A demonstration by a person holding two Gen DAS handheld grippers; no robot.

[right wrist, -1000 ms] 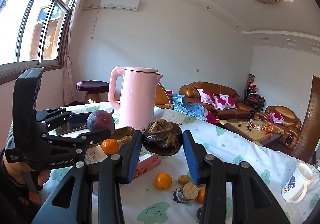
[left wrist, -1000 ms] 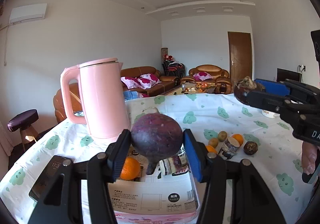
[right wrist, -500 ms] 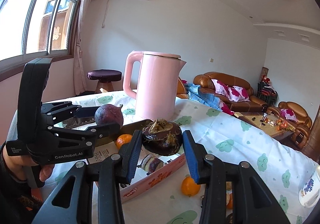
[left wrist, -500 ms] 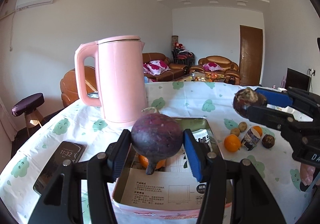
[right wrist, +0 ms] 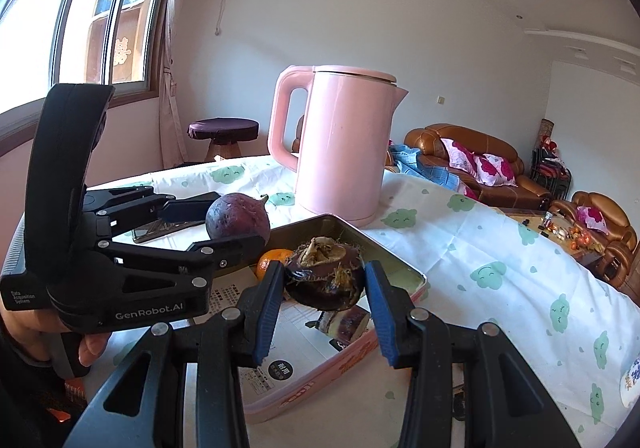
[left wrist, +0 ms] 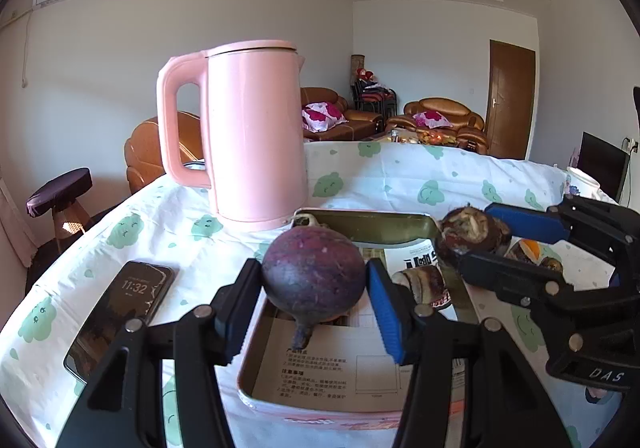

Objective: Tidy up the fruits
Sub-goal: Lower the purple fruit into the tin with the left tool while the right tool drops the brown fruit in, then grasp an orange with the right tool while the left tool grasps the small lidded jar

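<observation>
We hold the left gripper with its fingers closed on a round purple fruit, which hangs in the air above the near end of the open tin box. Our right gripper has its fingers clamped on a dark, hairy brown fruit, also aloft over the same box, toward its far side. Inside the box lie a printed sheet and an orange. The box sits on the desk just in front of the pink kettle; a phone lies near the desk's left edge.
</observation>
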